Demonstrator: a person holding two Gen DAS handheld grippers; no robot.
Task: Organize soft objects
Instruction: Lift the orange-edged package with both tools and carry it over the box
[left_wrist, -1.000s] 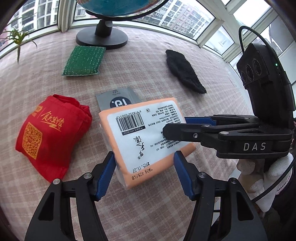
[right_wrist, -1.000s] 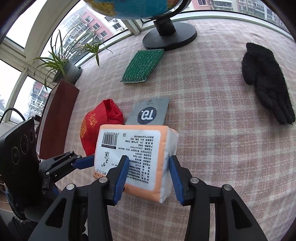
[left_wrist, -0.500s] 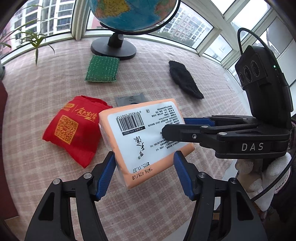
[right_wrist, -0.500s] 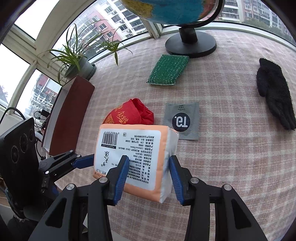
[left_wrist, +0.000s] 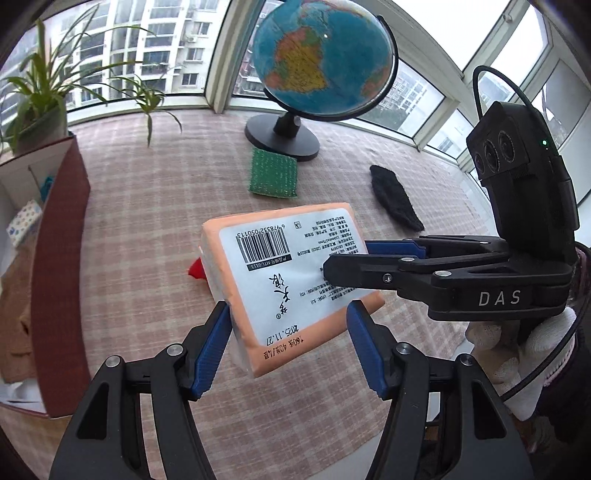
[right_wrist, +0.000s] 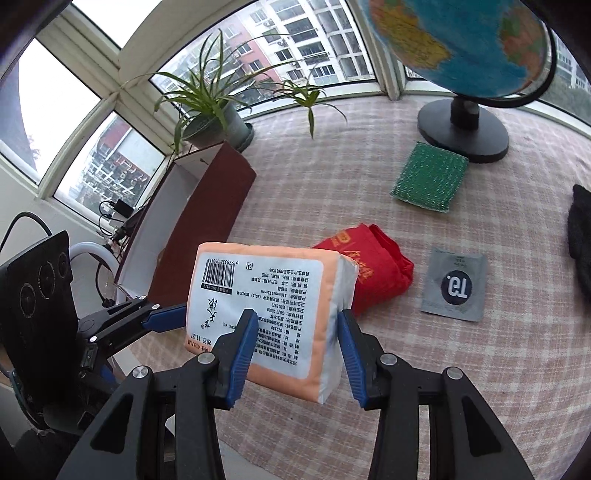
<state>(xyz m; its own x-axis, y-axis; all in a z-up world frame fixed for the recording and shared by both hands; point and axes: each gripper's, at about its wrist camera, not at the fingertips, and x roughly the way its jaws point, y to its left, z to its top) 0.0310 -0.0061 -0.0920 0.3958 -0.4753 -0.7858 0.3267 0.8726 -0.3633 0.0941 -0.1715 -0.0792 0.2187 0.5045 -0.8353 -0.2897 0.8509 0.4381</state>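
An orange tissue pack (left_wrist: 280, 266) with a white barcode label hangs above the checked tablecloth, held by both grippers. My left gripper (left_wrist: 288, 321) is shut on its near end, blue pads against both sides. From the right, my right gripper (left_wrist: 347, 258) clamps the pack's long edge. In the right wrist view the same pack (right_wrist: 266, 288) sits between the right gripper (right_wrist: 295, 321) pads, and a left finger (right_wrist: 166, 319) reaches in from the left. On the cloth lie a red cloth bag (right_wrist: 373, 269), a green scouring pad (right_wrist: 428, 181), a black glove (left_wrist: 395, 203) and a grey sachet (right_wrist: 454, 284).
An open brown box (left_wrist: 62, 258) stands at the table's left edge with cloth items inside. A globe (left_wrist: 321, 62) on a black base stands at the back by the windows. A potted plant (right_wrist: 210, 110) sits behind the box. A gloved hand (left_wrist: 517, 347) holds the right gripper.
Both grippers have risen with the tissue pack and carried it left. The brown box has come into view, and the red bag is now mostly hidden behind the pack in the left view.
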